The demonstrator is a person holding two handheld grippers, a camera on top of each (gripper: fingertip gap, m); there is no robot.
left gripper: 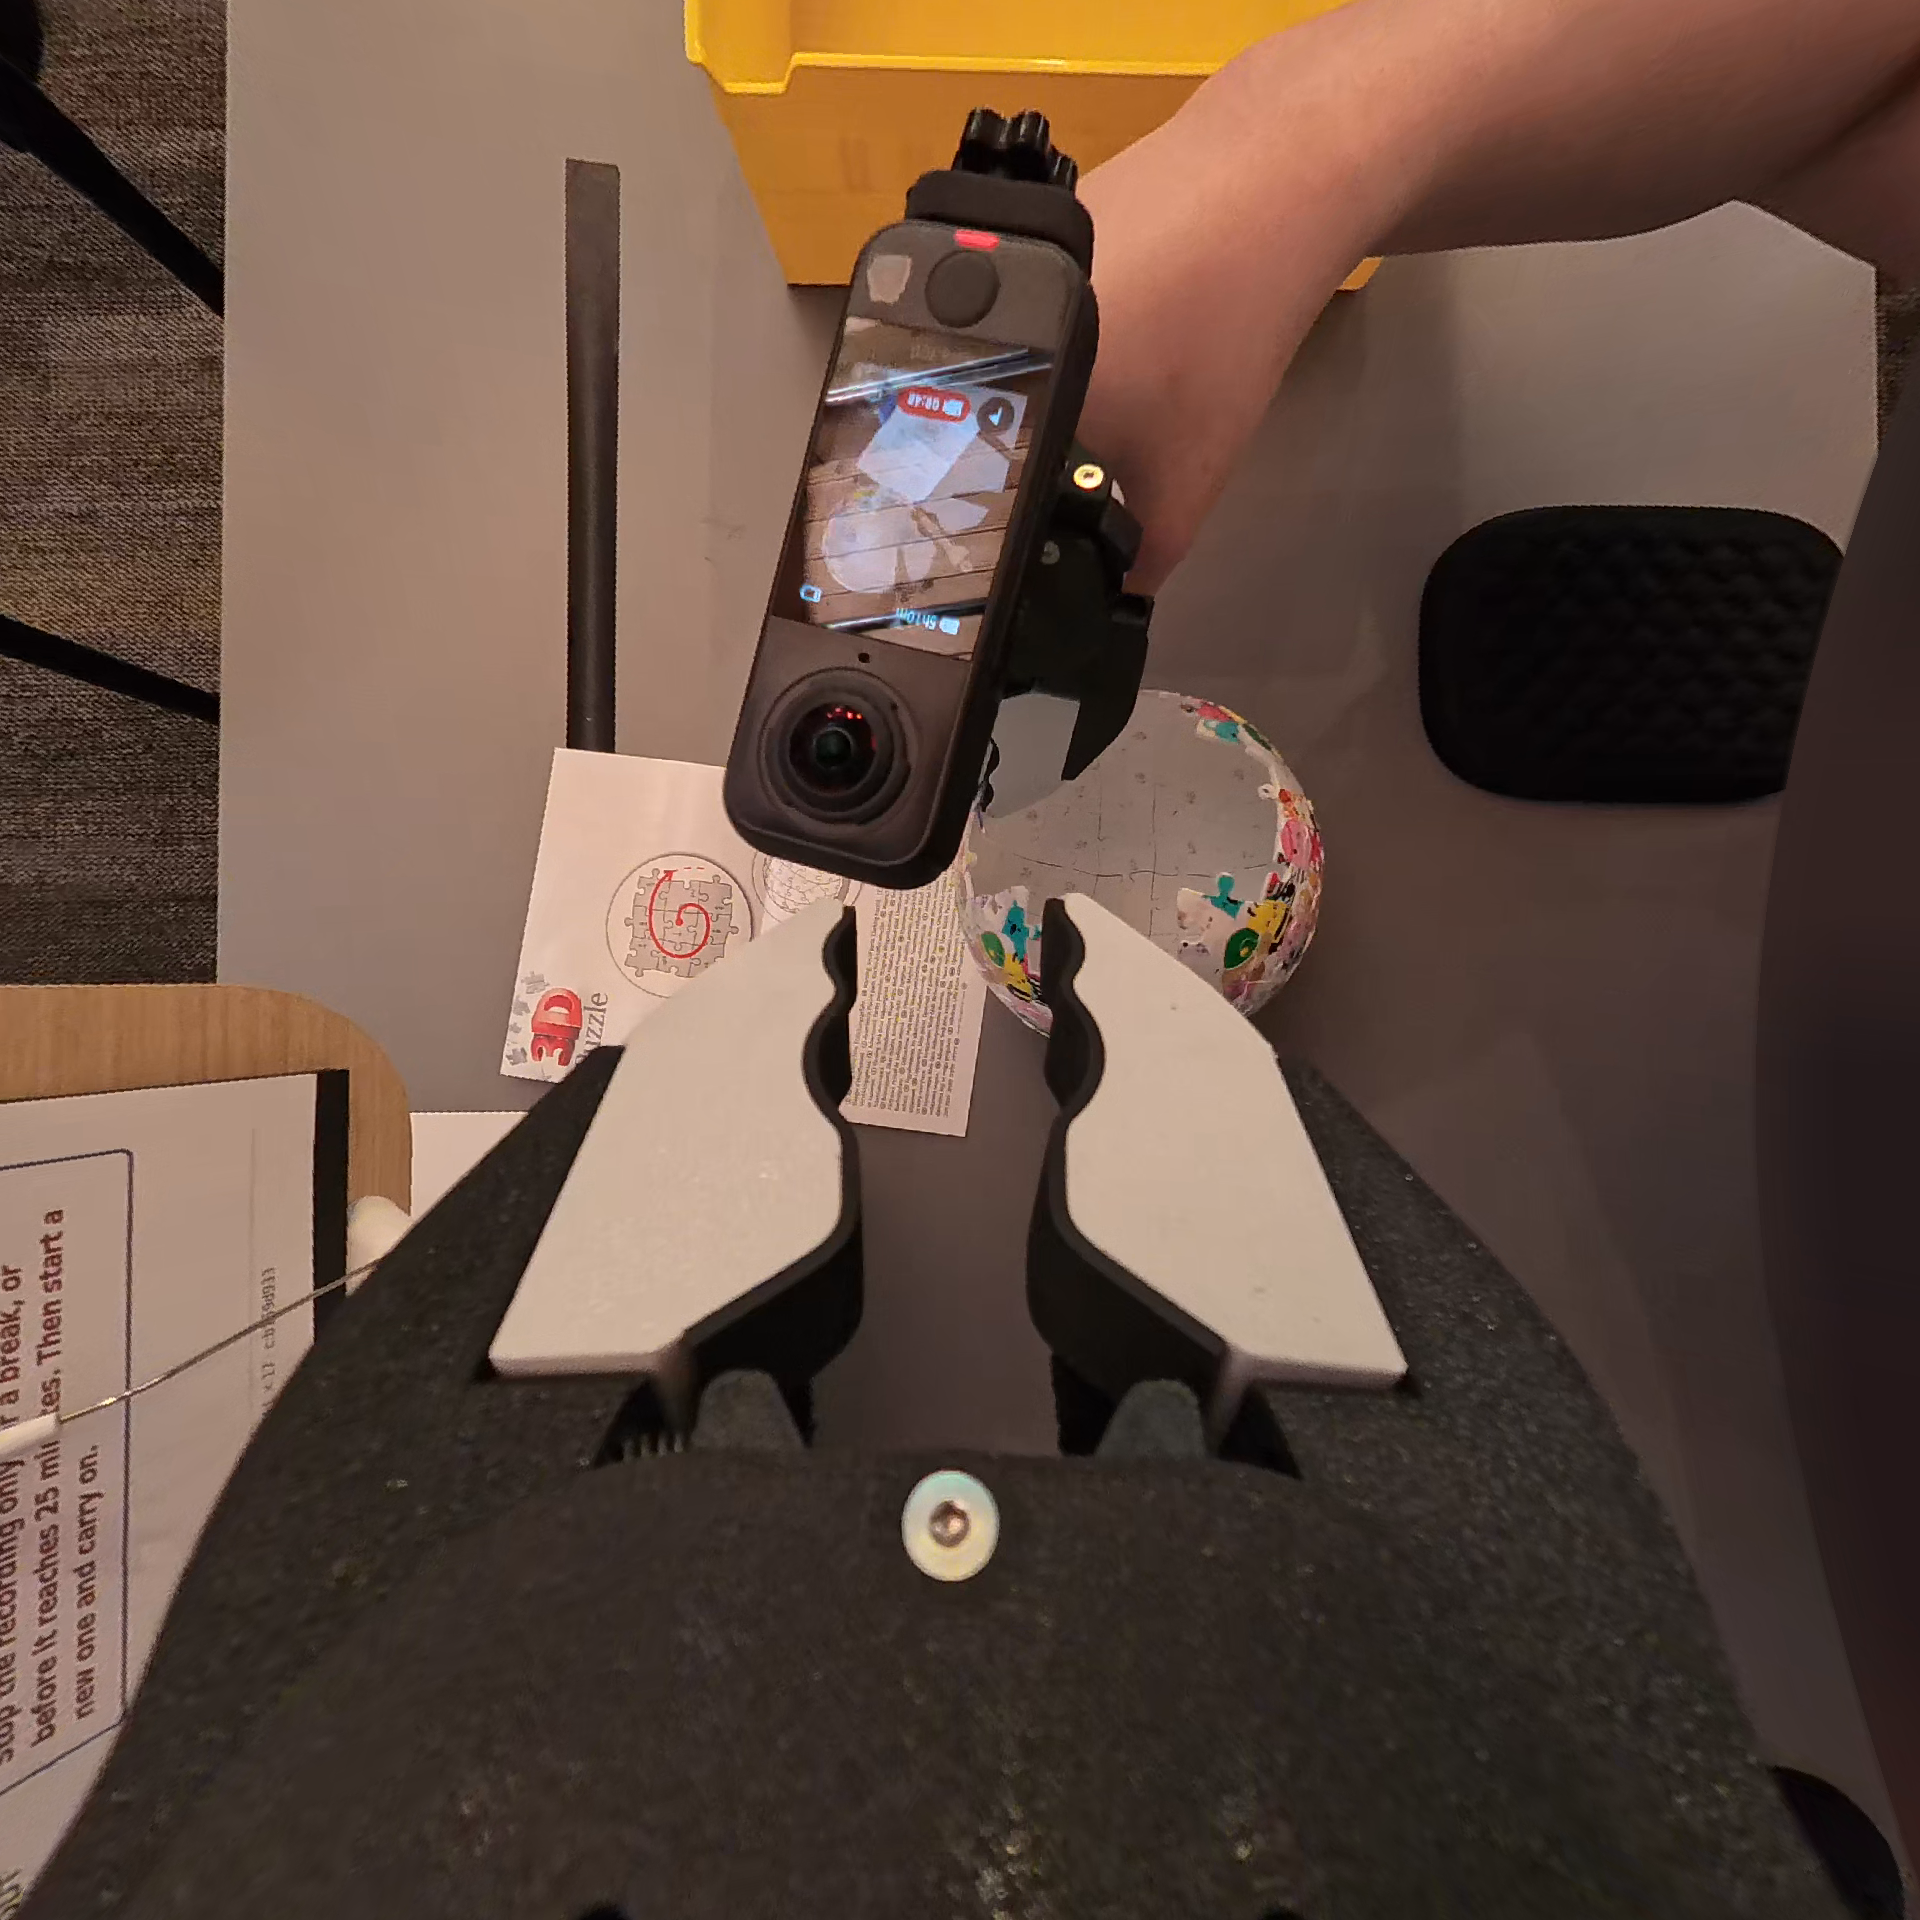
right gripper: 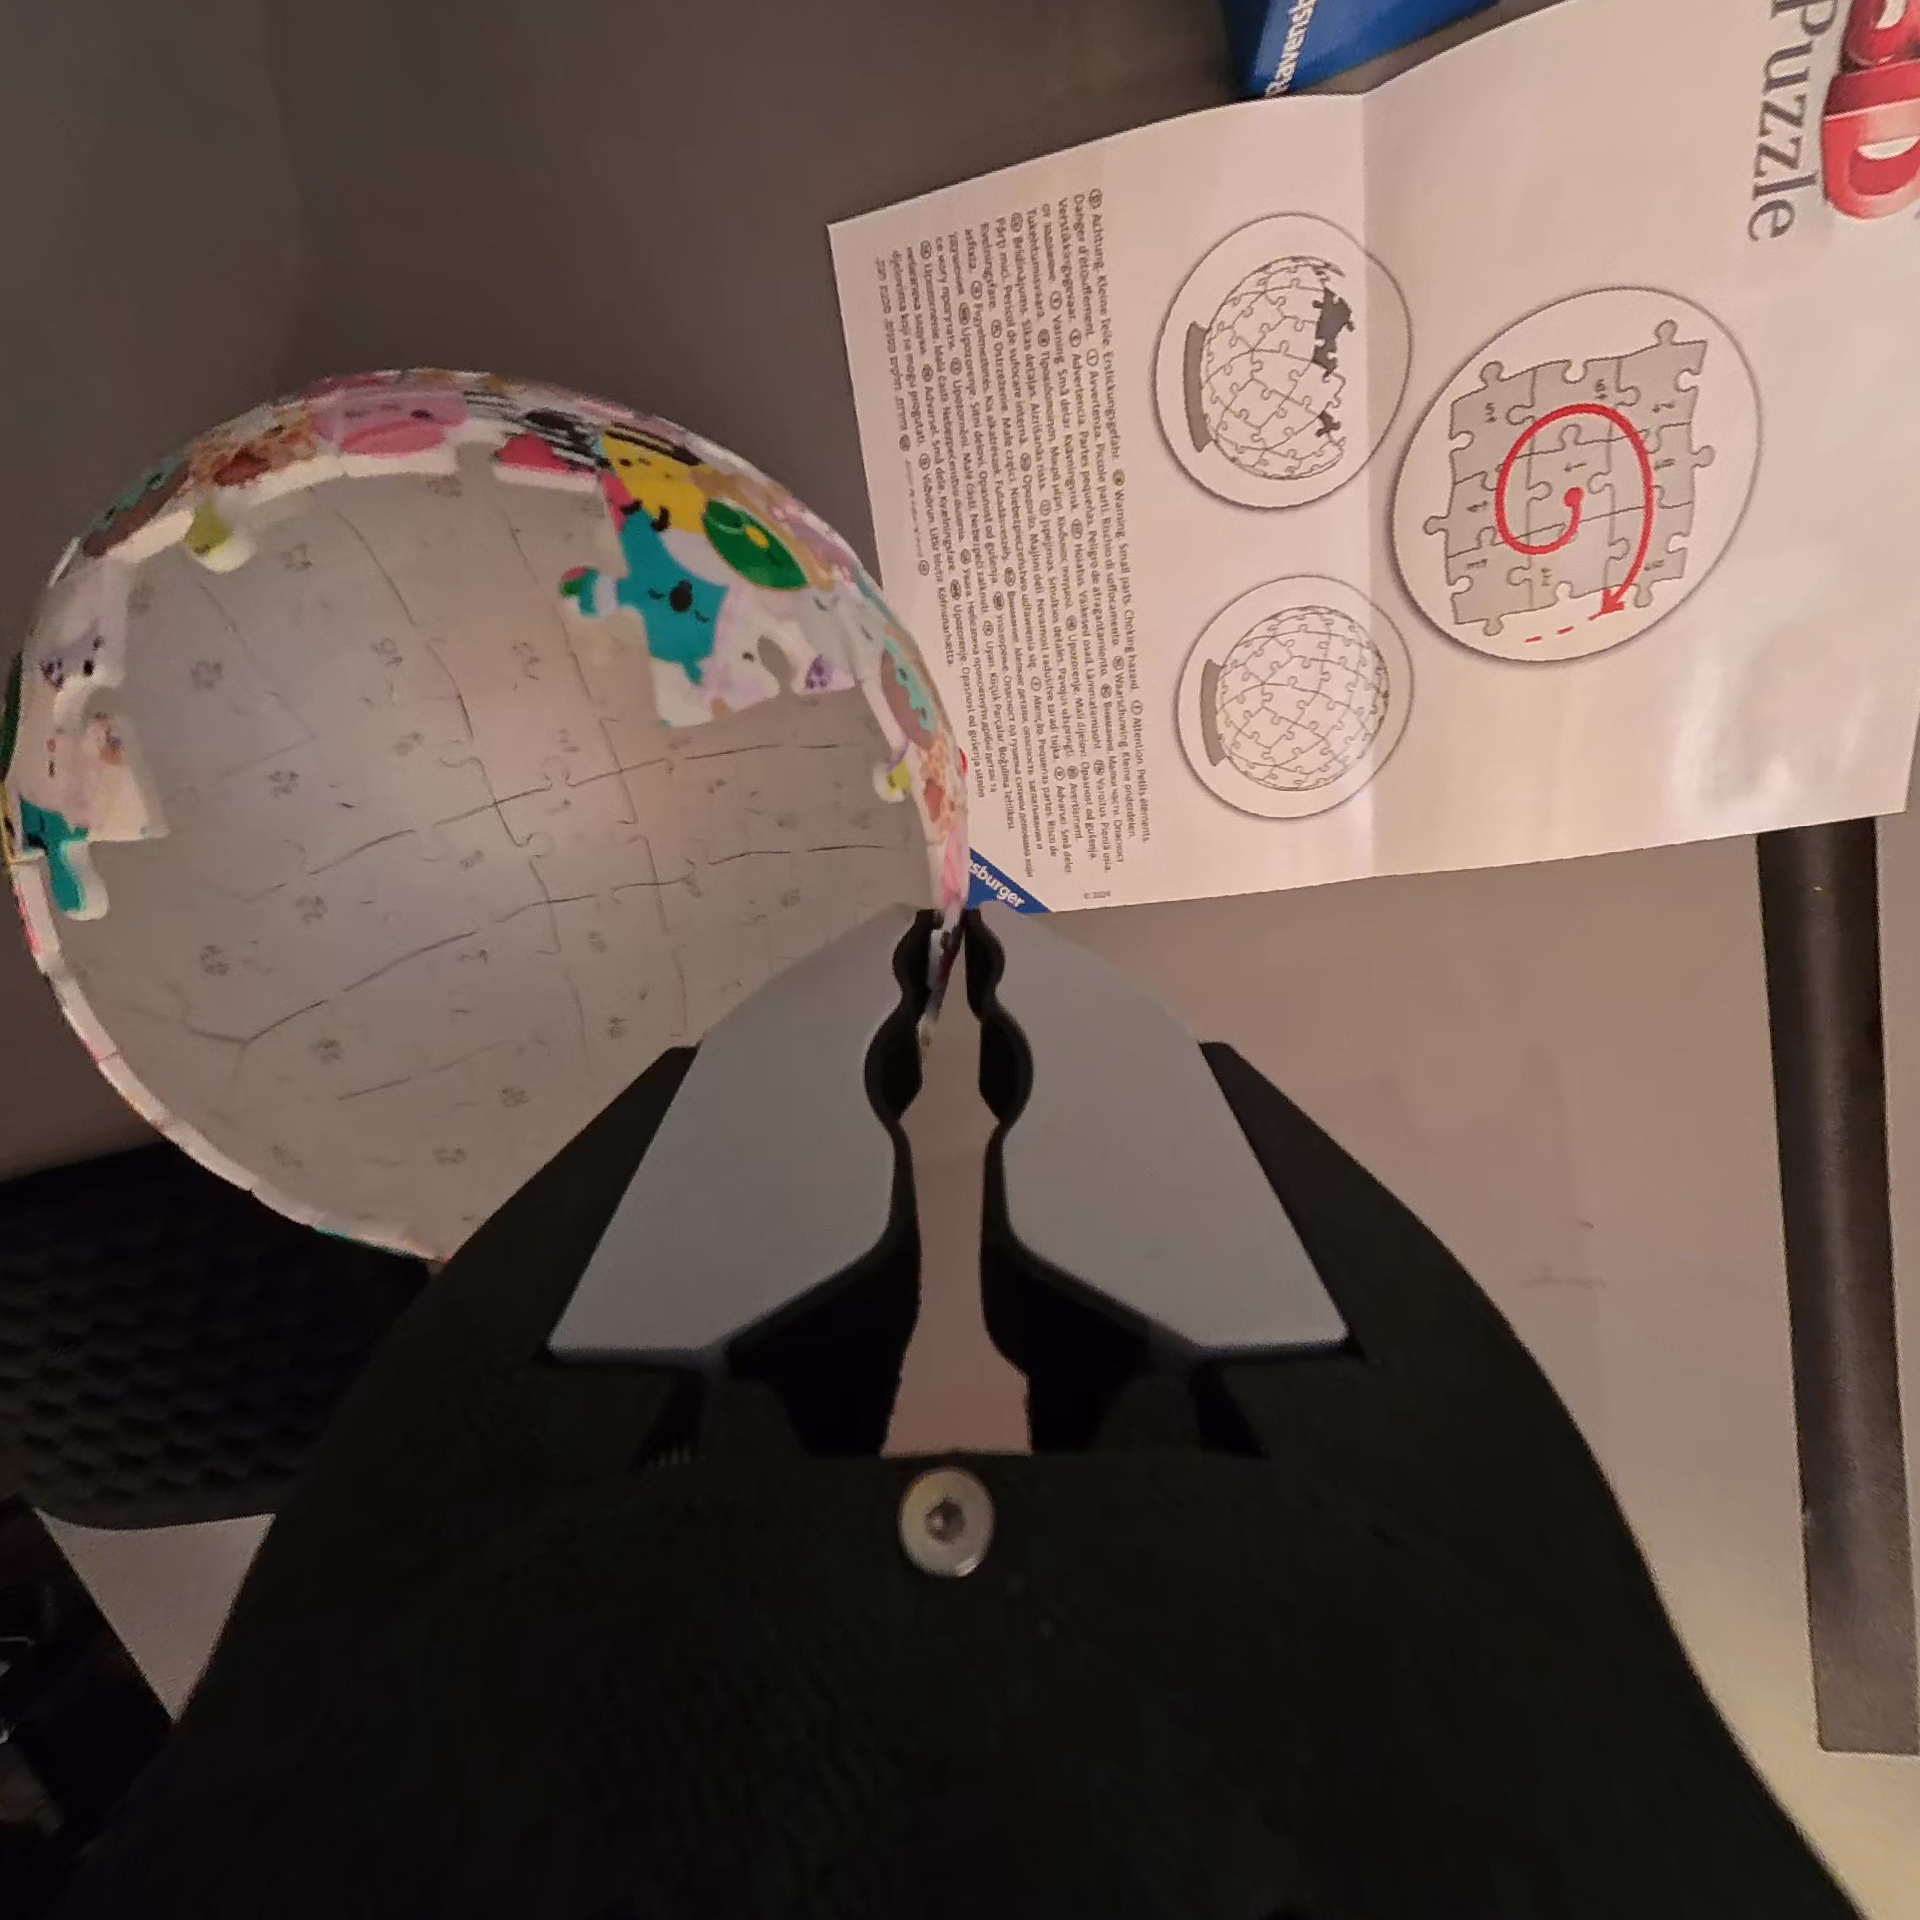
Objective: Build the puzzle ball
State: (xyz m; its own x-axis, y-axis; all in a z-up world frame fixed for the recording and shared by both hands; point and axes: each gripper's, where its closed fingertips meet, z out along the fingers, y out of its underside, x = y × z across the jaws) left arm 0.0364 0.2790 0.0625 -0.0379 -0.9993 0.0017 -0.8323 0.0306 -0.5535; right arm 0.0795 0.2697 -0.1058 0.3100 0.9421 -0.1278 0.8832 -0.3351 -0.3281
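Observation:
The puzzle ball [right gripper: 436, 790] is a part-built hollow shell, white and numbered inside, with colourful cartoon pieces along its rim. My right gripper [right gripper: 943, 961] is shut on the rim of the shell at its right edge and holds it tilted, open side toward the camera. In the left wrist view the ball [left gripper: 1164, 862] sits beyond my left gripper [left gripper: 951, 920], which is open and empty above the grey table. The right gripper's body and its camera [left gripper: 904, 561] hang over the ball there, held by a person's hand [left gripper: 1226, 343].
A folded instruction sheet [right gripper: 1455, 499] lies on the table beside the ball, also in the left wrist view [left gripper: 665, 914]. A yellow bin [left gripper: 935, 114] stands at the back. A black chair armrest [left gripper: 1621, 655] is at right. A wooden board with a printed page [left gripper: 156, 1195] is at left. Across from one pair of fingers to the other is roughly 20 centimeters.

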